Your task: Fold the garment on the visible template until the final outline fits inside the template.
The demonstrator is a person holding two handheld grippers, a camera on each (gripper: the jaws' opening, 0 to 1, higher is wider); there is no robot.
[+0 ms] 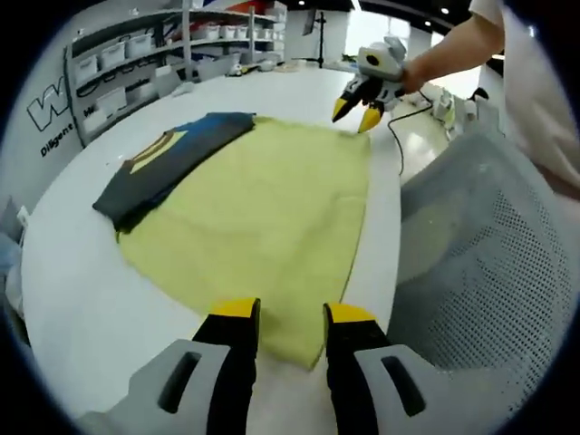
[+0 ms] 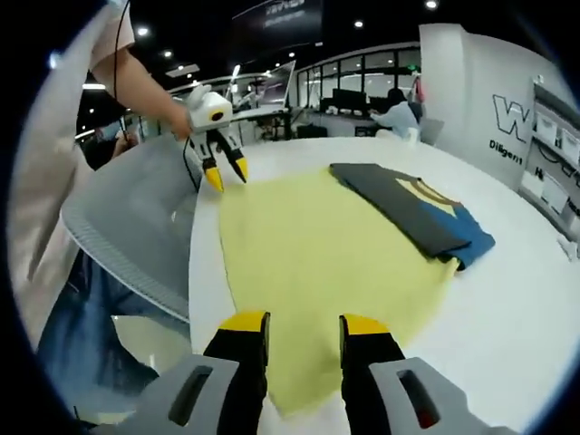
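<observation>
Two tools hover over opposite ends of the yellow template [image 1: 263, 227] spread flat on the white table [image 1: 82, 308], both with jaws apart and gripping nothing. Left tool [image 1: 292, 313] sits at one edge, right tool [image 2: 304, 319] at the other, while the folded dark garment [image 1: 168, 163] lies along the template's far side, partly on it.
</observation>
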